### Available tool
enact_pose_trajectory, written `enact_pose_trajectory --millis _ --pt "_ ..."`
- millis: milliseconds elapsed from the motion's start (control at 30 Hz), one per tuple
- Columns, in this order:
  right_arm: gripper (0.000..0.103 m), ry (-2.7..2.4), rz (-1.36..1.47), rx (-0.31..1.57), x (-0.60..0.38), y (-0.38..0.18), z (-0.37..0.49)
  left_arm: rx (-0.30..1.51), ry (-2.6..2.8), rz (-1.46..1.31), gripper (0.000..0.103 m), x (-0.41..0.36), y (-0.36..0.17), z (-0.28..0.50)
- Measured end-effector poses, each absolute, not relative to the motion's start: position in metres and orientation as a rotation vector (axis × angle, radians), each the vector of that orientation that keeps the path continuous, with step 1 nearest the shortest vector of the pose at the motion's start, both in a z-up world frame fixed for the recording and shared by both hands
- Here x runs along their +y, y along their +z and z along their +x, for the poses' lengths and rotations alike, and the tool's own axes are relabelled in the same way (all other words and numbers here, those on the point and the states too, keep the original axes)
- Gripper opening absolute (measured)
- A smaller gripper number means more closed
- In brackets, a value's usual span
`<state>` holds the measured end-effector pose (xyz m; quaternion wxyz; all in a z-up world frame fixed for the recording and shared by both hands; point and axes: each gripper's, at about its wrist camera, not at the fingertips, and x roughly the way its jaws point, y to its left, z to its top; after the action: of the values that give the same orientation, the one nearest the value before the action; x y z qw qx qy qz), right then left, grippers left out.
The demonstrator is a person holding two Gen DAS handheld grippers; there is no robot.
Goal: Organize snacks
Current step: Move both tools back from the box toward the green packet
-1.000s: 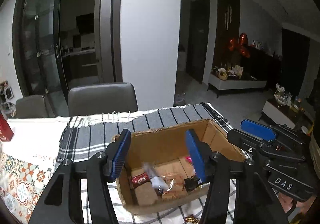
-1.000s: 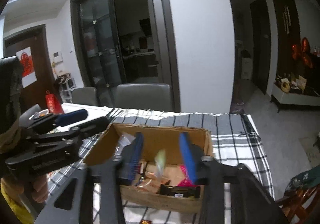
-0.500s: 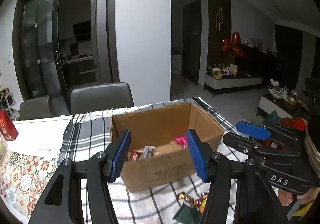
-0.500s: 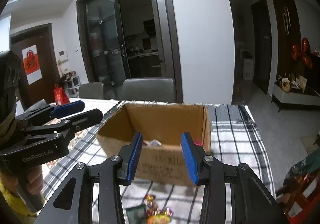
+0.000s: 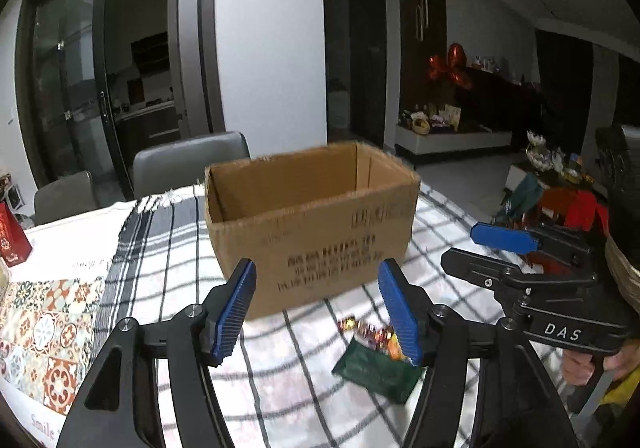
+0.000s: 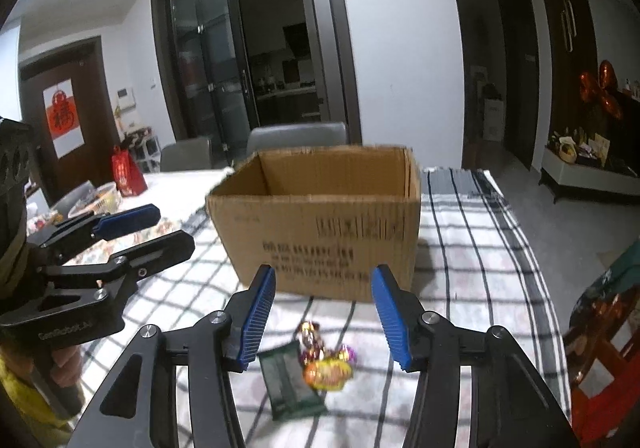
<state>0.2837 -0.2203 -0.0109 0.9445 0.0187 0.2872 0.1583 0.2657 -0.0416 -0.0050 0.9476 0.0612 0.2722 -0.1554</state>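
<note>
From the left wrist view, the left gripper [image 5: 318, 308] hangs with its jaws wide and empty, aimed at the near wall of the cardboard box [image 5: 312, 232] on the checked cloth [image 5: 168, 248] covering the tabletop. The dark green packet [image 5: 376, 372] and the small heap of foil candies [image 5: 372, 330] lie loose on the cloth, just this side of the box and off toward the right finger, partly behind it. The right gripper [image 5: 496, 252] shows farther right, also spread apart and holding nothing.

From the right wrist view, the right gripper [image 6: 324, 316] sits squarely over the snacks: the green packet [image 6: 292, 384] and candies [image 6: 328, 364] lie below and between its wide, empty jaws, in front of the box [image 6: 320, 232]. The packet's long axis runs roughly along the fingers, slightly slanted, though blur makes that hard to fix. The right gripper looks the nearer and better lined up, needing mostly a straight descent. The left gripper [image 6: 132, 232] waits at left, open.
</note>
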Motion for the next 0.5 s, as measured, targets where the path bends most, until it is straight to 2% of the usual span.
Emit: enact_pose_trajectory --millis 400,500 --pt "0.051 0.331 0.033 0.733 -0.216 -0.065 0.282 0.660 -0.406 0.156 0.062 -0.043 -0.059 0.263" --pt "0.051 0.338 0.027 0.768 -0.213 -0.077 0.285 0.693 -0.430 0.163 0.059 -0.045 -0.075 0.267"
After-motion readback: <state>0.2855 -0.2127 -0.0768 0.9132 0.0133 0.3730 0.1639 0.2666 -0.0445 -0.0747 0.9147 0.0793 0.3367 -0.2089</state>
